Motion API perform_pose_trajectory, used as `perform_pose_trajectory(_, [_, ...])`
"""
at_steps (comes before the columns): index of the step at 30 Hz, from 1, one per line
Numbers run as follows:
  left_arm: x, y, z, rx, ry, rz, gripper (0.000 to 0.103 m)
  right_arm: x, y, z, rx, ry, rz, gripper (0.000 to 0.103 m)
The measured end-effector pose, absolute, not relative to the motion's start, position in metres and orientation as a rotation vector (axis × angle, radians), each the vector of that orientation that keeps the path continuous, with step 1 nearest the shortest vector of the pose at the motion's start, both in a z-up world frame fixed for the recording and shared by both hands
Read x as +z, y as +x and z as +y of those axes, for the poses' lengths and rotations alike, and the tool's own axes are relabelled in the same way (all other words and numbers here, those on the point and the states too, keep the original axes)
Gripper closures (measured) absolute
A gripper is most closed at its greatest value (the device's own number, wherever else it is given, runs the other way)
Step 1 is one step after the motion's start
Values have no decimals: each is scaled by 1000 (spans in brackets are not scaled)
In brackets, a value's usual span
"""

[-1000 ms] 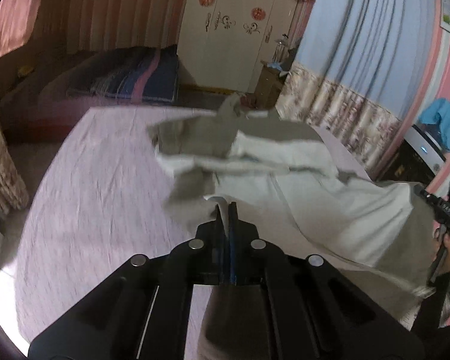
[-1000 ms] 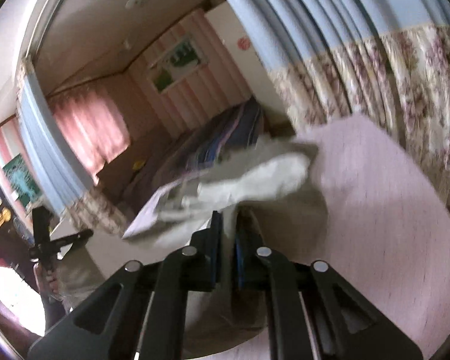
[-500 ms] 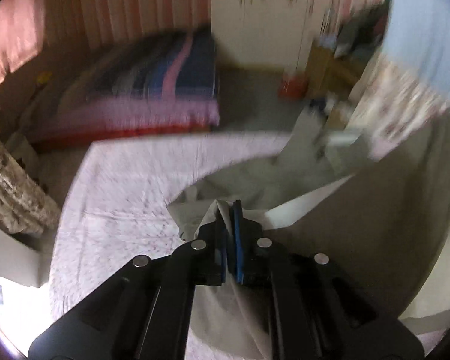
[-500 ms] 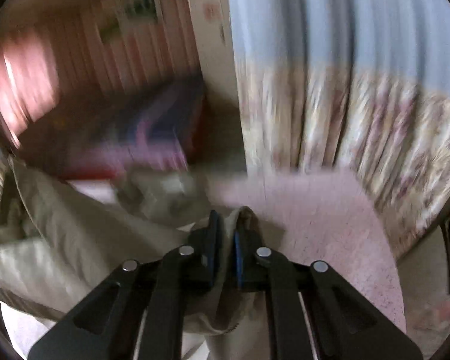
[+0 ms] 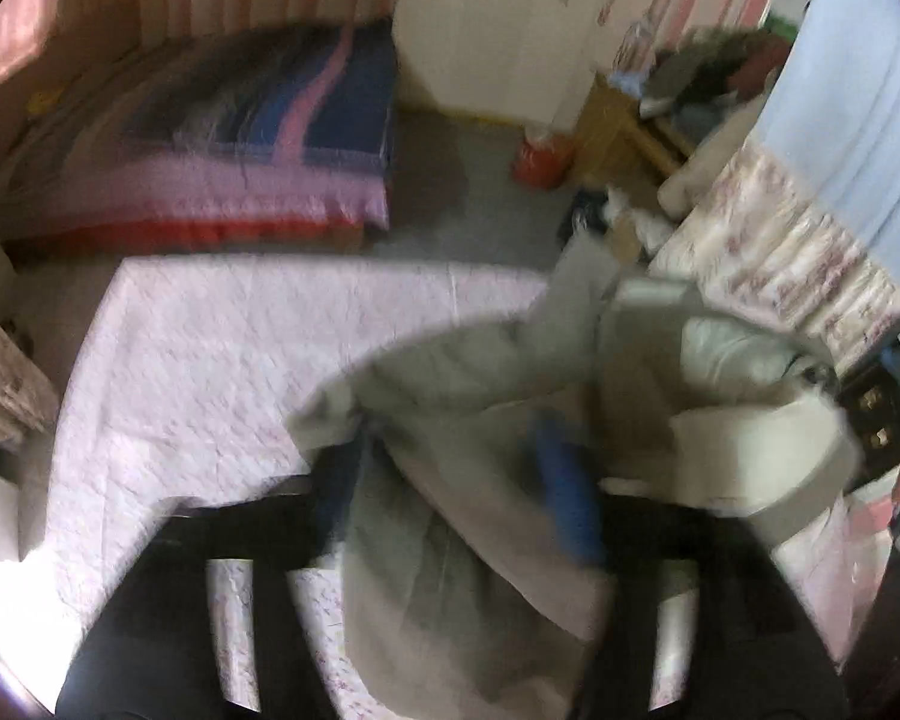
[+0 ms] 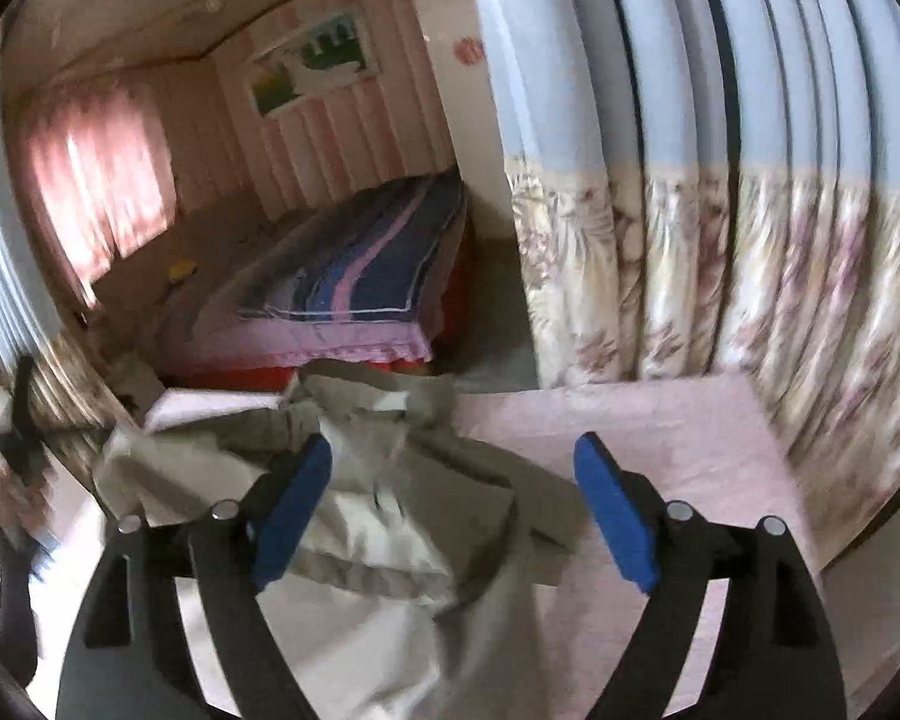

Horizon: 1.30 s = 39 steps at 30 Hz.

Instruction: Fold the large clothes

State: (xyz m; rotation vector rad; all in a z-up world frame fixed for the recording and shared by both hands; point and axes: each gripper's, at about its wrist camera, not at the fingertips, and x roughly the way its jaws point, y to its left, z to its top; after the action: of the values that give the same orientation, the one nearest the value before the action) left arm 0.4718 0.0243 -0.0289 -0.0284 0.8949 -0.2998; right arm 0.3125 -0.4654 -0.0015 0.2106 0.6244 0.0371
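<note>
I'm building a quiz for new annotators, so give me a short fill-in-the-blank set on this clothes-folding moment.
1. The right gripper has its blue pads ____ apart.
2. The beige garment lies on a ____ bedcover.
3. Behind the near bed hangs a curtain whose upper part is plain ____.
4. The far bed carries a ____ blanket.

Missing words: wide; pink; blue; striped

A home bedroom is being shown; a striped-quilted bed, a decorated wardrobe and floral curtains are being seen.
</note>
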Motion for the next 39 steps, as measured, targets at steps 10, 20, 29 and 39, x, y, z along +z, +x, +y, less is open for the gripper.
perform_pose_trajectory(10, [-44,406,70,-191,28,855,3,-87,303,-459,24,-14,789,19])
perform_pose_trajectory(20, [-93,418,-6,-242,182,851,5,-63,348,-426,74,44,742,22])
perform_pose_trajectory(29, [-96,524,-23,-190,142,975,51,-32,435,-464,66,369,831,100])
perform_pose_trajectory(39, [-93,524,70,7,41,990,17,-42,399,-520,-54,508,784,10])
